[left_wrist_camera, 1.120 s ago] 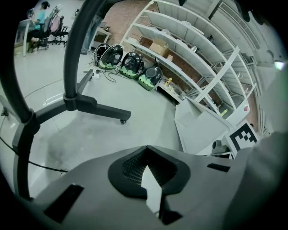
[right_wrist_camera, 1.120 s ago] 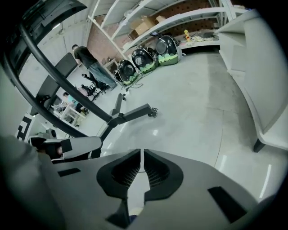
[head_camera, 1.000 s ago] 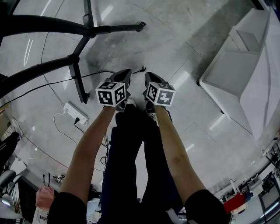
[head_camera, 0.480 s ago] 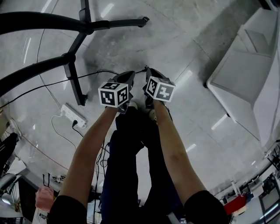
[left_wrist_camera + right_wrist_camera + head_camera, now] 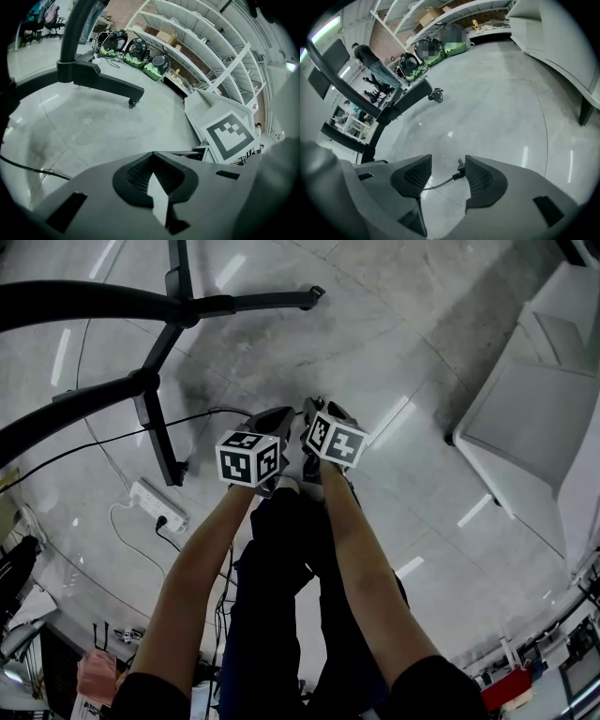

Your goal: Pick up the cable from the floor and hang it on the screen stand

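Observation:
The thin black cable (image 5: pixel 202 412) runs across the grey floor from the left and ends under my grippers. In the right gripper view its plug end (image 5: pixel 458 172) lies on the floor between the jaws, close to the right-hand pad (image 5: pixel 480 176). My right gripper (image 5: pixel 449 168) is opening and the pads do not press on the cable. In the head view the right gripper (image 5: pixel 316 413) is low over the floor. Beside it my left gripper (image 5: pixel 272 420) is shut with nothing in it (image 5: pixel 152 174). The black screen stand (image 5: pixel 173 304) spreads its wheeled legs ahead and to the left.
A white power strip (image 5: pixel 157 505) with its own cords lies on the floor at the left. One stand leg (image 5: pixel 159 427) reaches down close to the left gripper. White furniture (image 5: pixel 534 409) stands at the right. Shelves (image 5: pixel 197 42) line the far wall.
Both grippers have drawn closer together and moved forward. The cable's plug end, seen ahead of them before, is now covered by the right gripper in the head view.

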Tool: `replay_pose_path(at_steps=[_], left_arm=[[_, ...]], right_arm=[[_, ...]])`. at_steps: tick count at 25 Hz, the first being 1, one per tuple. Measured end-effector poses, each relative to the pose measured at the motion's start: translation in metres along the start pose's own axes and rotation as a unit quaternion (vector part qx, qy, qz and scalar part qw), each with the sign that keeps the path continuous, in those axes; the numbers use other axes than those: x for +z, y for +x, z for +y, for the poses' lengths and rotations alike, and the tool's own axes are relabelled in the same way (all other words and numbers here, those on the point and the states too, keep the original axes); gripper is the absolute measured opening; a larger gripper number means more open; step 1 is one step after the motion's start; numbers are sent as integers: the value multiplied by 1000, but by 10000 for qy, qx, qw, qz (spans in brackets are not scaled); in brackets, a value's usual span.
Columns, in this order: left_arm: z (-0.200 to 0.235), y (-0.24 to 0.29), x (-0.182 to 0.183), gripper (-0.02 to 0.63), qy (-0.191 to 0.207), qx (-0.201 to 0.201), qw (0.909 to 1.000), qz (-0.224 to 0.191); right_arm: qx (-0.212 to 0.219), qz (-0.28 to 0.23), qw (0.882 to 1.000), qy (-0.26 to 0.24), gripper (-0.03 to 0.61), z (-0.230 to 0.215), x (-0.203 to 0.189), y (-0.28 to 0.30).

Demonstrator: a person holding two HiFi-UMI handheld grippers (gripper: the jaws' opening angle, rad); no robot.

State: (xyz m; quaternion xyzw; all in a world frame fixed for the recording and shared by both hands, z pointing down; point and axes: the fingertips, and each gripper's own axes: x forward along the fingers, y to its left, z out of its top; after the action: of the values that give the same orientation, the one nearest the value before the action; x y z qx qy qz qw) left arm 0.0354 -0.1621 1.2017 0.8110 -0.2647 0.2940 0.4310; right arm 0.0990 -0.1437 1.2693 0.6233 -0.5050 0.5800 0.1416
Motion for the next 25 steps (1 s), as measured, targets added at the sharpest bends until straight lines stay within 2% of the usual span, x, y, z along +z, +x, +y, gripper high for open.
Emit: replay_pose_path(at_steps=[9,17,24,25], left_arm=[[21,14,-20,6,-13,29,10000,72],[23,21,-31,6,-196,-202,9996,-24],[26,24,-28,6,38,-192,9998,73],[28,24,-29,6,38,-178,9998,92]], right_arm=[[-308,95,9995,8,233,-14,-19,31],[-681,243,9974,-31,233,-20,-23,46],[-1005,239,9944,-201,230,-27,-30,49],[-1106,254,9932,-259,206,-30,-30,48]])
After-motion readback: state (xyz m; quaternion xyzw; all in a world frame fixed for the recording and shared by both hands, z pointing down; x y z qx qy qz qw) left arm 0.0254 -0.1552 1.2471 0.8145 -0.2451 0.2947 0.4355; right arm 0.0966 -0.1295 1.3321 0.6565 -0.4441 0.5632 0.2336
